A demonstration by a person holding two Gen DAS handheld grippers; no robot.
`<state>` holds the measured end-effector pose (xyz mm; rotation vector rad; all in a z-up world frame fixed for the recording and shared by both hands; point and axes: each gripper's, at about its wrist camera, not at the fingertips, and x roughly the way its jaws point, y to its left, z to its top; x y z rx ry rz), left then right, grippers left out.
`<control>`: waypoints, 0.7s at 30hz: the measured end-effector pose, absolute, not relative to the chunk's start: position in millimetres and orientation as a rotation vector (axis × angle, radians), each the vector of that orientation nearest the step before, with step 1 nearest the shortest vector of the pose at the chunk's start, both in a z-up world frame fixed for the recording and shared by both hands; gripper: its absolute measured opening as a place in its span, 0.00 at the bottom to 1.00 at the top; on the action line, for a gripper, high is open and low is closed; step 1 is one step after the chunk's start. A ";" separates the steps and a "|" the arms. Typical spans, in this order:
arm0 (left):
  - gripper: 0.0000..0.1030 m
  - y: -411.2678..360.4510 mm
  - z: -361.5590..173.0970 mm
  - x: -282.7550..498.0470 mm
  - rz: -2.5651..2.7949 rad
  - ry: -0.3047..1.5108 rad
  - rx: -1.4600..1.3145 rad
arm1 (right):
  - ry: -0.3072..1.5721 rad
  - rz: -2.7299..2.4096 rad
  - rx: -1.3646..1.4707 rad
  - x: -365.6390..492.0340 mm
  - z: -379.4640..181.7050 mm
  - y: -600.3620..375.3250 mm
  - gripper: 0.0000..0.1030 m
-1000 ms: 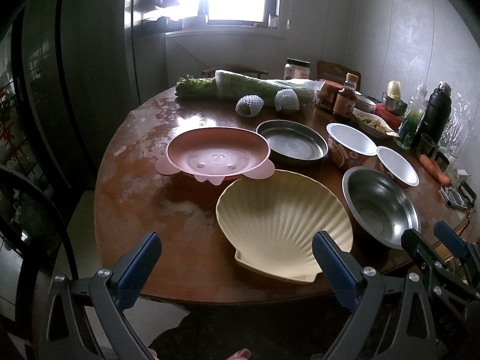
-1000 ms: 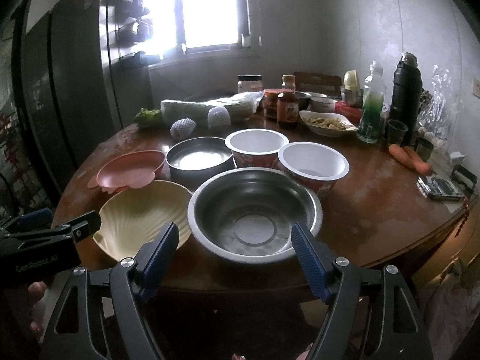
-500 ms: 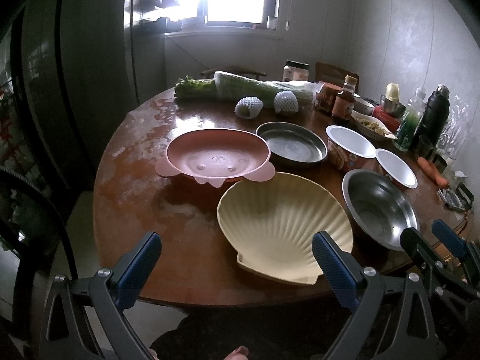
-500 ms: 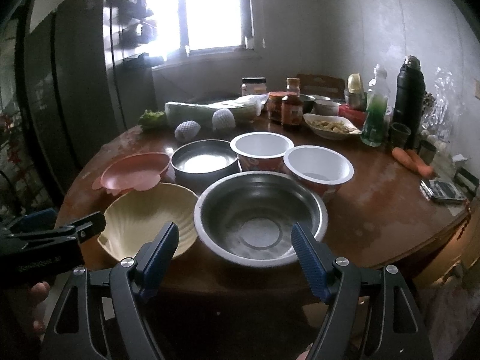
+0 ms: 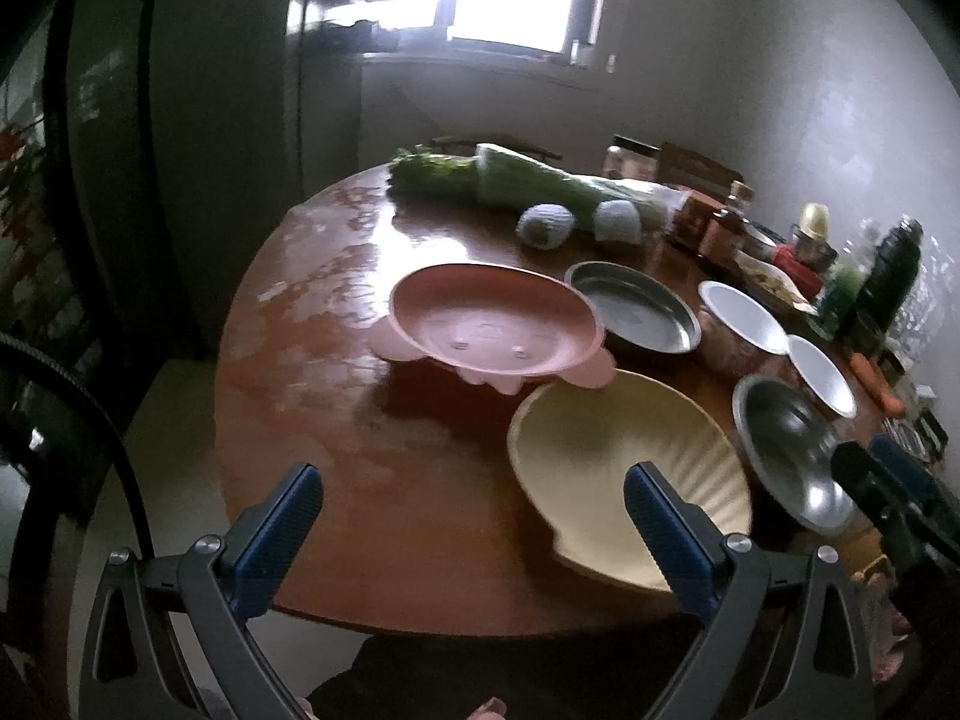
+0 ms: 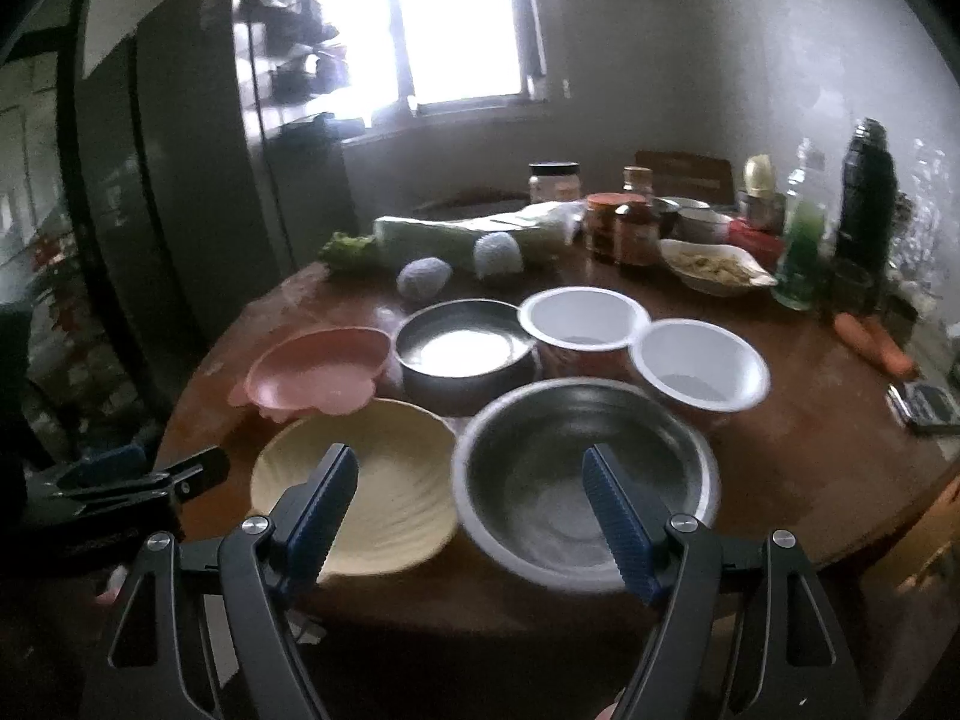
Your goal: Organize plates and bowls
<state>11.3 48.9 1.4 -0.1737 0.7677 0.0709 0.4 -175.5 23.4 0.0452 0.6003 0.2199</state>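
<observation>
Plates and bowls sat grouped on the round brown wooden tabletop (image 6: 810, 420): cream shell-shaped plate (image 6: 384, 480) at its near edge, steel bowl (image 6: 576, 468) beside it. Left gripper (image 5: 474, 510) and right gripper (image 6: 471, 498) hovered spread wide, empty.

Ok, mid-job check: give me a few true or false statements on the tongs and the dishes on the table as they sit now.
1. Both tongs are open and hold nothing. True: left tongs and right tongs are spread apart and empty.
2. The pink plate is stacked inside the shell plate. False: it sits on the table beside it, at most overlapping its far rim.
3. The steel bowl is empty. True.
4. The two white bowls are nested. False: they stand side by side.
5. The steel bowl lies left of the shell plate. False: it lies to its right.
</observation>
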 end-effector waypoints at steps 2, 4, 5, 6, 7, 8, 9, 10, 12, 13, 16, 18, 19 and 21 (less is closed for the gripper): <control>0.98 57.5 0.2 14.4 0.087 0.772 -0.179 | 0.610 0.243 0.045 7.0 24.6 -170.1 0.76; 0.98 65.1 -0.2 17.7 0.100 0.772 -0.178 | 0.618 0.267 0.043 15.7 25.9 -162.4 0.76; 0.98 69.5 -0.5 20.2 0.106 0.773 -0.178 | 0.623 0.273 0.045 18.5 26.4 -160.2 0.76; 0.98 72.4 -0.8 22.0 0.111 0.776 -0.178 | 0.625 0.282 0.045 23.5 27.6 -155.7 0.76; 0.98 77.2 -0.5 25.7 0.114 0.779 -0.178 | 0.624 0.290 0.043 26.6 28.5 -151.7 0.76; 0.98 81.6 -0.1 29.1 0.118 0.781 -0.175 | 0.636 0.304 0.049 33.9 29.2 -146.3 0.76; 0.98 84.7 0.2 32.3 0.122 0.784 -0.173 | 0.654 0.323 0.065 40.1 28.7 -143.4 0.76; 0.98 88.8 0.6 35.8 0.124 0.784 -0.174 | 0.679 0.356 0.093 48.6 28.0 -140.1 0.76; 0.98 97.0 0.9 44.5 0.124 0.786 -0.178 | 0.693 0.353 0.103 61.1 27.3 -134.5 0.76; 0.98 101.2 0.0 50.1 0.127 0.791 -0.178 | 0.693 0.342 0.100 64.6 27.2 -132.4 0.76; 0.98 108.2 -2.5 68.7 0.131 0.811 -0.163 | 0.713 0.321 0.085 82.8 23.7 -122.1 0.76; 0.98 110.0 -3.9 81.9 0.115 0.824 -0.154 | 0.735 0.332 0.087 93.2 19.8 -114.9 0.76; 0.98 111.2 -5.2 89.8 0.118 0.836 -0.144 | 0.749 0.332 0.085 98.9 17.6 -111.0 0.76; 0.98 111.2 -6.9 104.3 0.102 0.846 -0.129 | 0.764 0.328 0.087 109.6 12.7 -104.8 0.76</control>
